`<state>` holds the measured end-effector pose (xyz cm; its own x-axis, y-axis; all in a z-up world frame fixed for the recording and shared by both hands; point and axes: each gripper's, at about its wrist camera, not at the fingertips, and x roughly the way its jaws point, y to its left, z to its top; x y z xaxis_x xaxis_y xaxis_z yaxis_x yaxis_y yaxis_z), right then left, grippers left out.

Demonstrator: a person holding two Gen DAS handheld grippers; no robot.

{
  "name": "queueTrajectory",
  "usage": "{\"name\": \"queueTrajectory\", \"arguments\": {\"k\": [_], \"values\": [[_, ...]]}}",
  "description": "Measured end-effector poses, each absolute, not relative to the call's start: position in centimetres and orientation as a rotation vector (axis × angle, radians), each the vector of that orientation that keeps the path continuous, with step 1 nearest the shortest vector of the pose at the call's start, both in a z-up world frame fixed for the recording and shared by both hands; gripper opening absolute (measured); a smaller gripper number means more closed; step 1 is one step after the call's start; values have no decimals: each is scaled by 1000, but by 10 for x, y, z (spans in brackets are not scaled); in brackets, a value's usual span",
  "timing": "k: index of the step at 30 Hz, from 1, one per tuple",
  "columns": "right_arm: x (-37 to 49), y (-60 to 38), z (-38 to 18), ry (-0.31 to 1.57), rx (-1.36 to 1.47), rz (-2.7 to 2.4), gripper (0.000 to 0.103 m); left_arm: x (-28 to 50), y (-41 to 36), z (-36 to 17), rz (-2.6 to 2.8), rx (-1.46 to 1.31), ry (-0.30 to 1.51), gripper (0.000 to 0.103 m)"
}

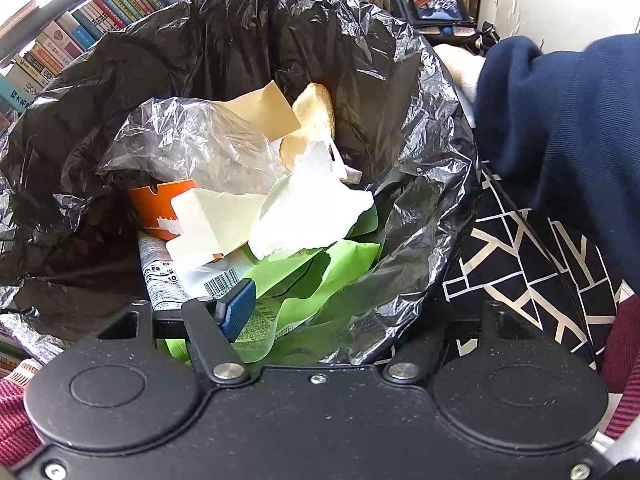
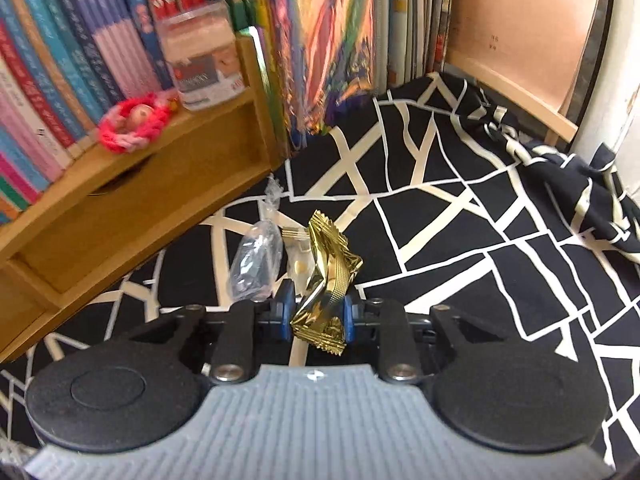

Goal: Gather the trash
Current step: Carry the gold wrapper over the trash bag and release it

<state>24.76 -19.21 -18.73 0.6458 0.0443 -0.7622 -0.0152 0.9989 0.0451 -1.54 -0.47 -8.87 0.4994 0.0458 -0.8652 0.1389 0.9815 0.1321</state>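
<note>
Bookshelves (image 2: 60,92) line the left side of the room. A wooden drawer unit (image 2: 132,184) stands on a black cloth with white lines (image 2: 460,240). The left gripper (image 1: 320,304) hangs over the black-lined bin (image 1: 400,80) of paper and wrappers; only one blue pad (image 1: 240,304) shows, so its grip cannot be told. The right gripper (image 2: 316,316) is clamped on a gold foil wrapper (image 2: 326,280), just beside a clear plastic scrap (image 2: 256,264) lying on the cloth.
</note>
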Motion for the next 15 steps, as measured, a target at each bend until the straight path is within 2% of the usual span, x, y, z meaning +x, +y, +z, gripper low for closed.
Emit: {"name": "queueTrajectory", "arguments": {"k": [15], "values": [[179,-198,-84,747,92,294,29,-17,-6,-90,-55,209,1028,67]]}}
